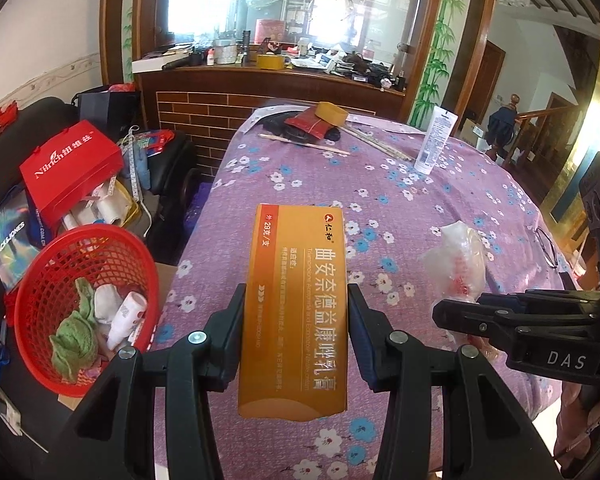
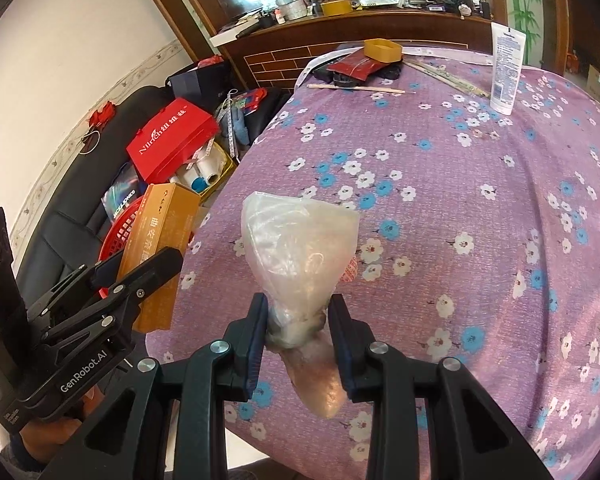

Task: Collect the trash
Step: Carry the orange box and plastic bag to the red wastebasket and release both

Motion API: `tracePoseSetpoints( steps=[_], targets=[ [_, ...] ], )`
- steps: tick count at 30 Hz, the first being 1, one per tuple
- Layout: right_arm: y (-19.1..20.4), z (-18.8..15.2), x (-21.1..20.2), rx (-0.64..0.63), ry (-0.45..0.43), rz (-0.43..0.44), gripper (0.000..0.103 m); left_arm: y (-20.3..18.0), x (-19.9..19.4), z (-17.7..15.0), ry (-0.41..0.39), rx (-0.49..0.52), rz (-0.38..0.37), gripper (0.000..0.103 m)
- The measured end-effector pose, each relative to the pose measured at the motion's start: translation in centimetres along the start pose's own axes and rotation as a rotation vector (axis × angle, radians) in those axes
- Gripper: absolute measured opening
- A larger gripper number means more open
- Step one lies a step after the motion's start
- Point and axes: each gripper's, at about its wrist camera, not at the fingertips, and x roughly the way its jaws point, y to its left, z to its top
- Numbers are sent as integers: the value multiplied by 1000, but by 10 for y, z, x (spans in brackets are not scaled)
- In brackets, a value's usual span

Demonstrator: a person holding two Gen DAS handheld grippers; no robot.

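Sticking up between the jaws of the left gripper is a long orange box with white writing on it. The box is squeezed on both long sides by the jaws and is held up in the air over the tabletop, close to its left edge. A crumpled clear plastic bag is pinched at its twisted neck by the jaws of the right gripper, and its puffy top is held up over the tabletop too. The two grippers are side by side, near each other but not touching.

Down to the left of the tabletop, a red mesh basket is seen. Green cloth, white crumpled things and a small white bottle are already lying in it. Behind the basket, a red paper bag is propped on a dark sofa with other clutter.

The tabletop is covered by a purple cloth with white and blue flowers. At its far side a white tube is stood on its cap, and a roll of yellow tape is resting on a dark red packet, with thin wooden sticks lying beside it.
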Motion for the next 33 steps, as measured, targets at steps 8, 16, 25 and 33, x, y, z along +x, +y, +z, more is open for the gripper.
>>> tracePoseSetpoints(
  steps=[8, 16, 25, 33],
  targets=[
    [19, -1, 10, -36, 17, 31, 34, 22, -11, -10, -2, -46, 46, 45],
    [44, 8, 27, -89, 44, 72, 34, 62, -26, -19, -15, -124, 136, 45],
    [98, 35, 63, -194, 79, 131, 34, 119, -35, -21, -28, -207, 254, 45],
    [144, 63, 92, -270, 92, 172, 34, 150, -28, -24, -16, -240, 310, 45]
  ],
)
